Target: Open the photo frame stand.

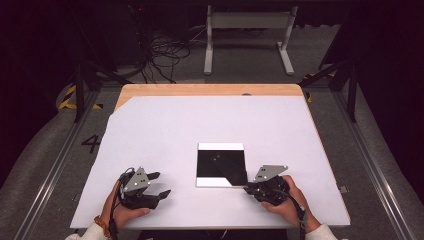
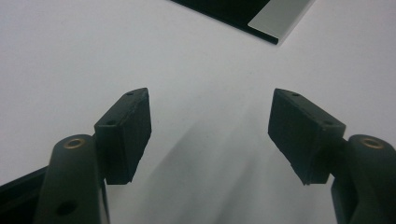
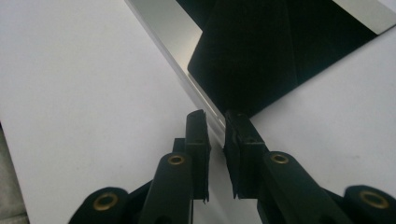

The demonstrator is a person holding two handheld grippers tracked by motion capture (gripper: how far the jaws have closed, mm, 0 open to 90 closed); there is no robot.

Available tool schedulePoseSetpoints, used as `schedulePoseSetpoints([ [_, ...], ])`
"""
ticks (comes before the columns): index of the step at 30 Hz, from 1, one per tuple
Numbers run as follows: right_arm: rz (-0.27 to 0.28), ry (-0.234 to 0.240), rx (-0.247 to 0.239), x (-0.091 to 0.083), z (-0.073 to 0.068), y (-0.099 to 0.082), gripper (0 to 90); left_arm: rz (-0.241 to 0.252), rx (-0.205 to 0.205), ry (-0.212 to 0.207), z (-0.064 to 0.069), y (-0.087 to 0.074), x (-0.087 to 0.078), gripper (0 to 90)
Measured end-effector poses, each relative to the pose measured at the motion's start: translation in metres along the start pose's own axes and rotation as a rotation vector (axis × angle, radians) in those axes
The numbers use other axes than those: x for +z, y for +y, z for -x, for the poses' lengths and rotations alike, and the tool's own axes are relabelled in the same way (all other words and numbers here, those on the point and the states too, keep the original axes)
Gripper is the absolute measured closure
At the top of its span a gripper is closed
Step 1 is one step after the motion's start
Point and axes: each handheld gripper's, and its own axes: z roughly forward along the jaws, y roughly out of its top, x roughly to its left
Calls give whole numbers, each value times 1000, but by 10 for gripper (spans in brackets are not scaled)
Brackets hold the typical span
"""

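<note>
1. Table (image 1: 165,125) first: wooden top with a big white sheet over nearly all of it, only a strip of bare wood showing along the far edge. Nothing else sits on the sheet around the grippers, so nothing's blocking either of them.

2. Off the table, well past the far edge, there's a tangle of cables (image 1: 160,55) on the floor and the legs of a white stand (image 1: 247,37).

3. The thing in play is a square black sheet (image 1: 221,164) with pale strips along its near and far edges. It lies flat, right in front of the right gripper (image 1: 248,188) and off to the inner side of the left gripper (image 1: 159,184).

4. It's pretty much square, so no real long axis. Its edges run roughly parallel to the table edges, and one layer looks folded on a diagonal that slants down toward the right gripper's corner.

5. Right gripper: jaws nearly closed, pinching the near corner of the black sheet; in the right gripper view the sheet's pale edge (image 3: 187,65) runs straight into the narrow gap between them.

6. Left gripper (image 2: 210,135): jaws spread wide with just bare white surface between them, holding nothing. The black sheet's corner (image 2: 261,18) sits well ahead of its tips.
</note>
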Motion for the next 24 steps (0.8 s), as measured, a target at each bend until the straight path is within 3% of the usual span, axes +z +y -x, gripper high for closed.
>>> schedulePoseSetpoints([
  [10,-103,-34,-10,-1,1,4,792,-2,-1,-2,1,0,0,305],
  [24,-78,-13,22,5,8,9,796,-13,-2,-9,2,1,3,301],
])
